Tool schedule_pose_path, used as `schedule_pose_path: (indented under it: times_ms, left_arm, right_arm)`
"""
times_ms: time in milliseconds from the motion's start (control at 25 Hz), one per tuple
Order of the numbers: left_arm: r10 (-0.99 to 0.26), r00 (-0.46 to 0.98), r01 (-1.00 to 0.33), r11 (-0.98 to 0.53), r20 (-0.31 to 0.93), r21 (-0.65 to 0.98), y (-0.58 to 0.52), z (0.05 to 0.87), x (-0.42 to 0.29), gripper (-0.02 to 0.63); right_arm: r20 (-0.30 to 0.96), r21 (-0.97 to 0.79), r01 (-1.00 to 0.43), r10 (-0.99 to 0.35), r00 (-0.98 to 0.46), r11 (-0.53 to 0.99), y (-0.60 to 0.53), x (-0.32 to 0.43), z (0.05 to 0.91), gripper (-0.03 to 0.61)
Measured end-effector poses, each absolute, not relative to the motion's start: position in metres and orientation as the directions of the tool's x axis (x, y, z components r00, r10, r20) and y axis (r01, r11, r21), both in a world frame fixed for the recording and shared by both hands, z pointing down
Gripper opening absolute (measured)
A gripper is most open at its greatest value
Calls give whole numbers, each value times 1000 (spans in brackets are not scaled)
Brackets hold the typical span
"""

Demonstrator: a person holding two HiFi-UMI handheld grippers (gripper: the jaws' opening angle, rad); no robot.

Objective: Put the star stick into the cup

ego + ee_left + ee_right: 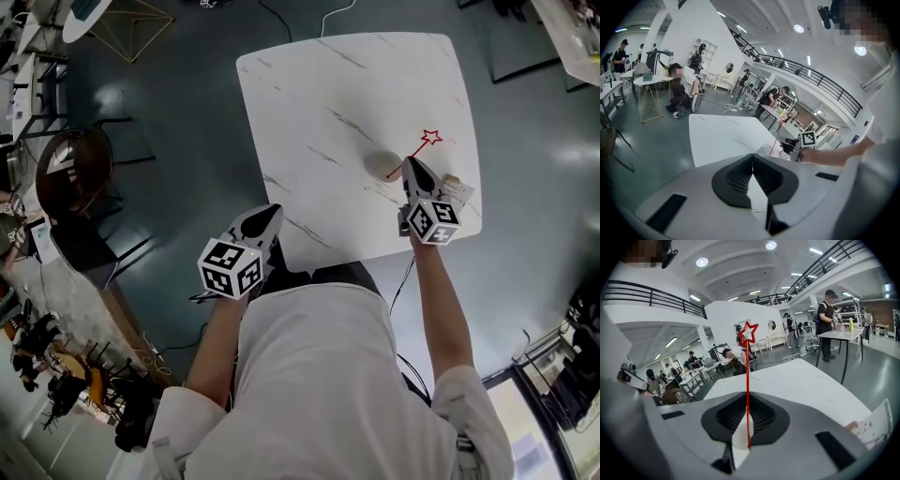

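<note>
The star stick (420,150) is a thin red rod with an outlined star on top. My right gripper (411,167) is shut on its lower part, and the rod slants up and away over the white table (337,84). In the right gripper view the star stick (747,380) rises straight from between the jaws of my right gripper (747,398). The pale cup (380,165) stands just left of that gripper, with the stick's lower end at its right rim. The cup (765,149) also shows in the left gripper view. My left gripper (271,215) is shut and empty at the table's near left edge.
A printed paper (457,186) lies at the table's right edge beside my right gripper. A round dark chair (73,171) and cluttered benches stand on the floor to the left. People and other tables (647,82) fill the hall beyond.
</note>
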State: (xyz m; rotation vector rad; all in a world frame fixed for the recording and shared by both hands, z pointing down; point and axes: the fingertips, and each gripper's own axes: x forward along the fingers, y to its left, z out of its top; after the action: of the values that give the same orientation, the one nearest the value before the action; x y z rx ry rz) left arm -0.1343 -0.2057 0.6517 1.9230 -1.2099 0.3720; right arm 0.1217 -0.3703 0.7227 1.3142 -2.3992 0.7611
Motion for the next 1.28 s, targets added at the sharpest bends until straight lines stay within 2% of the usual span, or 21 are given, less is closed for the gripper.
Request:
schedule_pose_path:
  times_ms: [640,1280]
  left_arm:
    - [-613,471,-862,-166,634,479,-206,659,-144,12]
    - [-601,526,-835,-231,602,499,-204,650,-153,13]
  right_arm:
    - [564,-337,-844,-628,-536,418,-366,117,756,40]
    - [538,-300,-890,-709,-455,343,-354,134,706,48]
